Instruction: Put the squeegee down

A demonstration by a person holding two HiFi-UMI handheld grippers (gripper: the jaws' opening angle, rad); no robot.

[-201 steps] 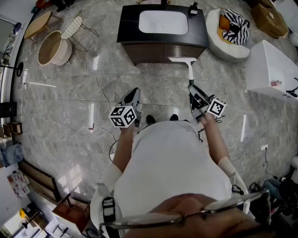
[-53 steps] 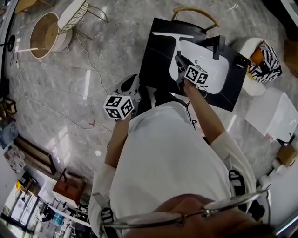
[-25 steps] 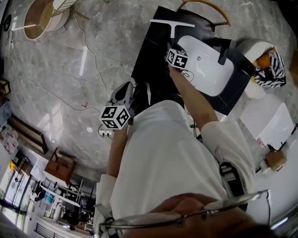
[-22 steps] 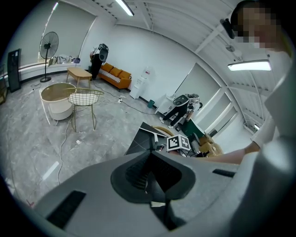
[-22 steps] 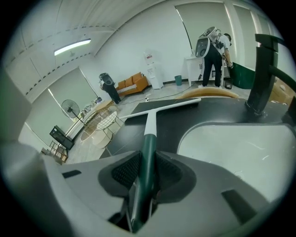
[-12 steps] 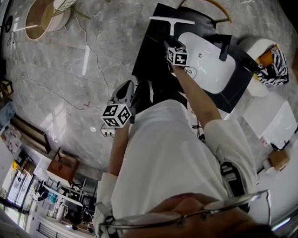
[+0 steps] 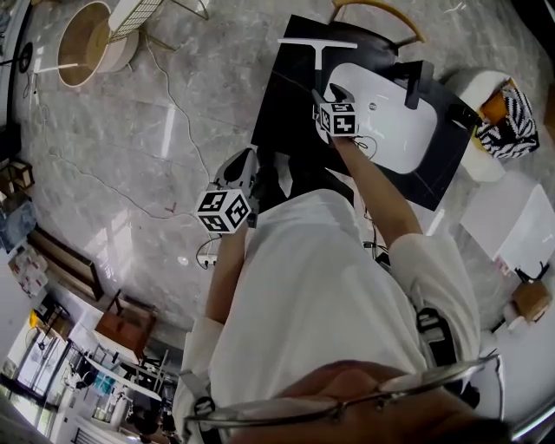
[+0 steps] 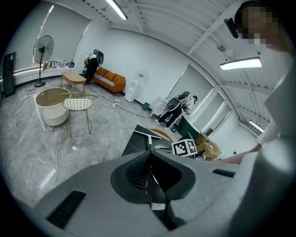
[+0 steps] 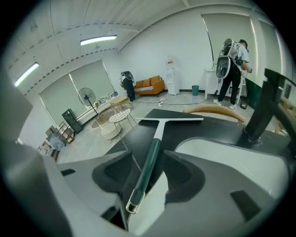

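The squeegee lies flat on the black vanity top, left of the white basin. Its white blade points away from me. In the right gripper view its green handle runs between the two jaws, and the pads stand clear of it on both sides. My right gripper hovers over the handle's near end with its jaws opening. My left gripper hangs low by my left side over the floor, apart from the vanity. Seen in the left gripper view, the left gripper is shut with nothing in it.
A white basin with a black faucet fills the vanity's right part. A curved wooden chair back stands behind it. A round basket and a cable lie on the marble floor at left. A white pouf is at right.
The right gripper brought the squeegee to the vanity top, where it now lies. In the last half second the gripper drew slightly back toward me; the squeegee stayed put. The left gripper barely moved.
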